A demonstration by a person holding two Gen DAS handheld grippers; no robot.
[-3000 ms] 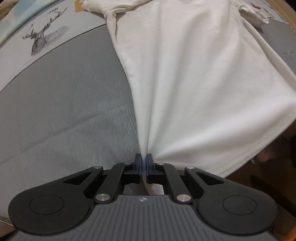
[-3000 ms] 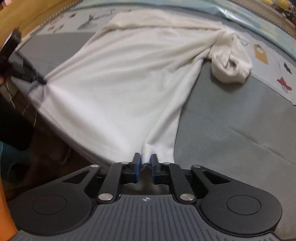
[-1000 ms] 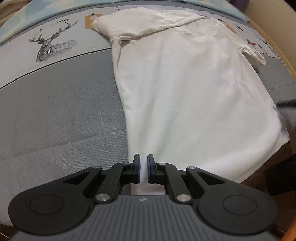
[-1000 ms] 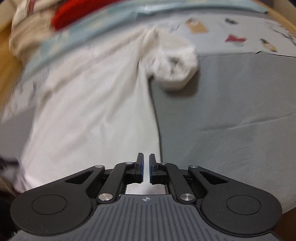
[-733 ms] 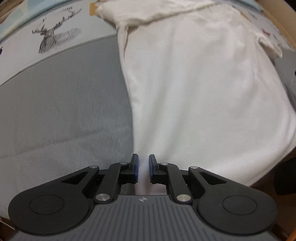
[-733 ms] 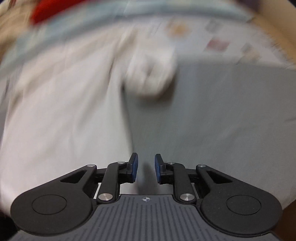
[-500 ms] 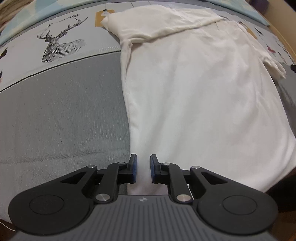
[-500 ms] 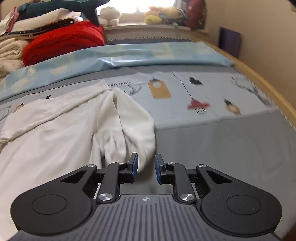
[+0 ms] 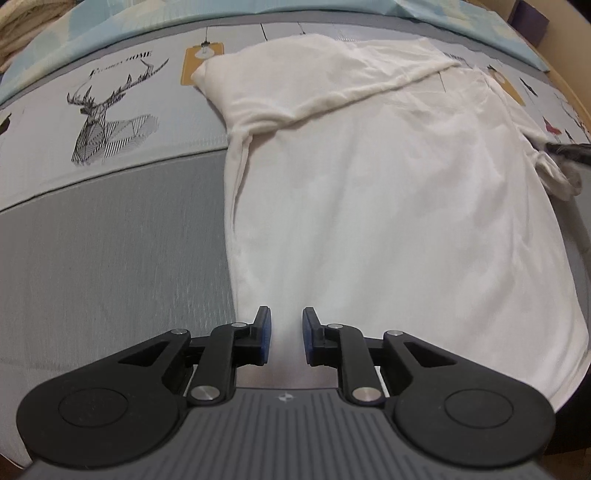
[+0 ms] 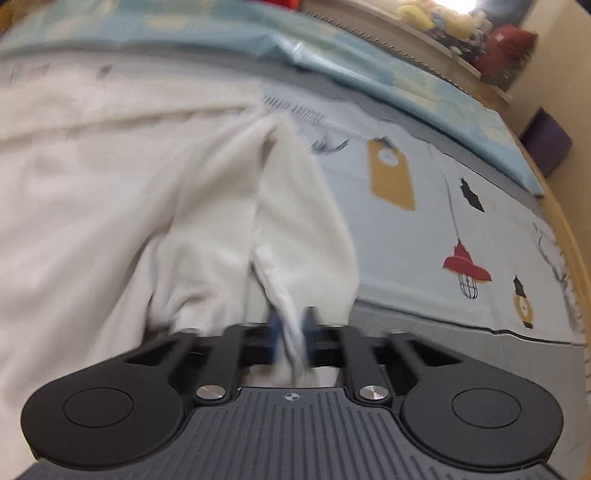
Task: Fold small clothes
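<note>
A white T-shirt [image 9: 388, 206] lies spread flat on the bed, collar end far from me, hem near me. My left gripper [image 9: 284, 328] is open and empty just above the shirt's near left hem. In the right wrist view, my right gripper [image 10: 291, 332] is closing on the bunched right sleeve [image 10: 295, 229] of the shirt; cloth sits between its jaws, but the frame is blurred. The right gripper's tip also shows in the left wrist view [image 9: 569, 149] at the sleeve.
The bed cover [image 9: 103, 229] is grey near me and pale with deer and lantern prints farther off. A light blue blanket [image 10: 369, 74] lies behind. A wooden bed edge [image 10: 569, 229] runs at the right; soft toys [image 10: 454, 22] sit on a far ledge.
Both grippers let go of the shirt's hem and opened. The left one rose slightly above the hem. The right one moved to the bunched right sleeve and has cloth between its jaws.
</note>
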